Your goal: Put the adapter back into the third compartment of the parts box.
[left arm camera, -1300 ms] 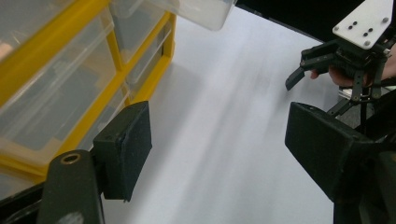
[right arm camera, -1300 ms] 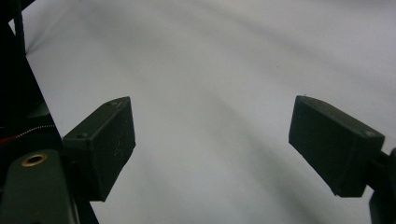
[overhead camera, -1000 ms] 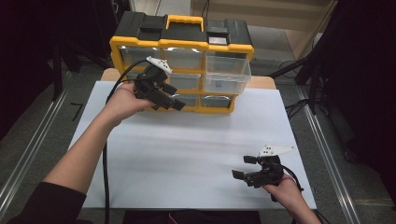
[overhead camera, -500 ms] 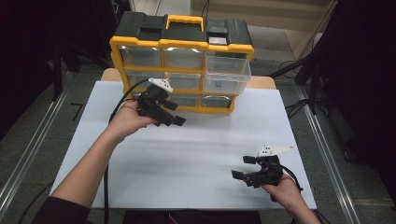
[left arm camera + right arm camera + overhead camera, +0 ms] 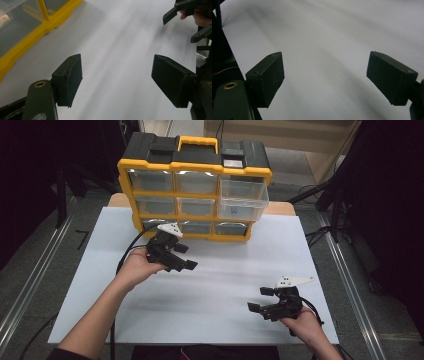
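A yellow and black drawer organizer (image 5: 195, 185) with clear drawers stands at the back of the white table (image 5: 235, 265). One clear drawer (image 5: 243, 202) in its right column is pulled out. My left gripper (image 5: 188, 256) hovers open just in front of the organizer's bottom left drawers, with nothing between its jaws. In the left gripper view the left gripper (image 5: 116, 80) is wide open over bare table, and the organizer's yellow frame (image 5: 37, 30) shows at upper left. My right gripper (image 5: 257, 299) is open and empty near the front right of the table. The right gripper (image 5: 325, 77) has only white surface between its jaws.
The table's front edge (image 5: 200, 344) lies close behind both hands. Metal rails (image 5: 350, 280) run along the floor on either side. The other hand's gripper (image 5: 182, 10) appears at the top right of the left gripper view.
My left gripper has drawn back from the organizer's front, toward the person and a little to the right. The right gripper has stayed where it was.
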Action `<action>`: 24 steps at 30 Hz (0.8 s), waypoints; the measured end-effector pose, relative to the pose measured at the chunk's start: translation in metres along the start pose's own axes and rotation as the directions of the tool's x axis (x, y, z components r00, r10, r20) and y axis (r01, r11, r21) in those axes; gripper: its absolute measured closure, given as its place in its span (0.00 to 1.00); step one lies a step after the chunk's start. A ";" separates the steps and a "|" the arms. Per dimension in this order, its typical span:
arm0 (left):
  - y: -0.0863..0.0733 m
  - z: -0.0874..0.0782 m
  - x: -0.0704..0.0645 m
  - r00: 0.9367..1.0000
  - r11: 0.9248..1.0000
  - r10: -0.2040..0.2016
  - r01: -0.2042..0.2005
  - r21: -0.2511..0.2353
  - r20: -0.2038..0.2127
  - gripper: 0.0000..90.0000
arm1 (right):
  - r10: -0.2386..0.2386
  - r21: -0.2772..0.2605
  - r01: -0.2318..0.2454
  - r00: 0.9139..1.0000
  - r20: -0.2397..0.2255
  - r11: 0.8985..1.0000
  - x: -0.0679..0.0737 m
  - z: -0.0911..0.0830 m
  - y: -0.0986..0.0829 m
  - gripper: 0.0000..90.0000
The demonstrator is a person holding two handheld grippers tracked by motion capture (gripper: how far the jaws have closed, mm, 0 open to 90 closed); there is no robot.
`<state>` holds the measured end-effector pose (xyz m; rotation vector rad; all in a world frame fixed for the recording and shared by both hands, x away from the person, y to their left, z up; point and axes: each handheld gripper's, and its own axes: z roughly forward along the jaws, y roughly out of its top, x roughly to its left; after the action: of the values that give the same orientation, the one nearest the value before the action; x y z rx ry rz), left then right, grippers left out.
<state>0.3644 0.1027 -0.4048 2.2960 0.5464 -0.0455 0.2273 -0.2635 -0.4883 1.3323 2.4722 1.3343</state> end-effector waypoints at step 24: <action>-0.056 0.005 -0.022 0.999 0.999 -0.052 0.052 -0.014 -0.012 0.29 | -0.001 0.000 0.001 1.000 0.003 1.000 0.000 -0.001 0.000 0.14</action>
<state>0.3226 0.1258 -0.4422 2.2698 0.6108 -0.0530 0.2268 -0.2645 -0.4880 1.3320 2.4703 1.3320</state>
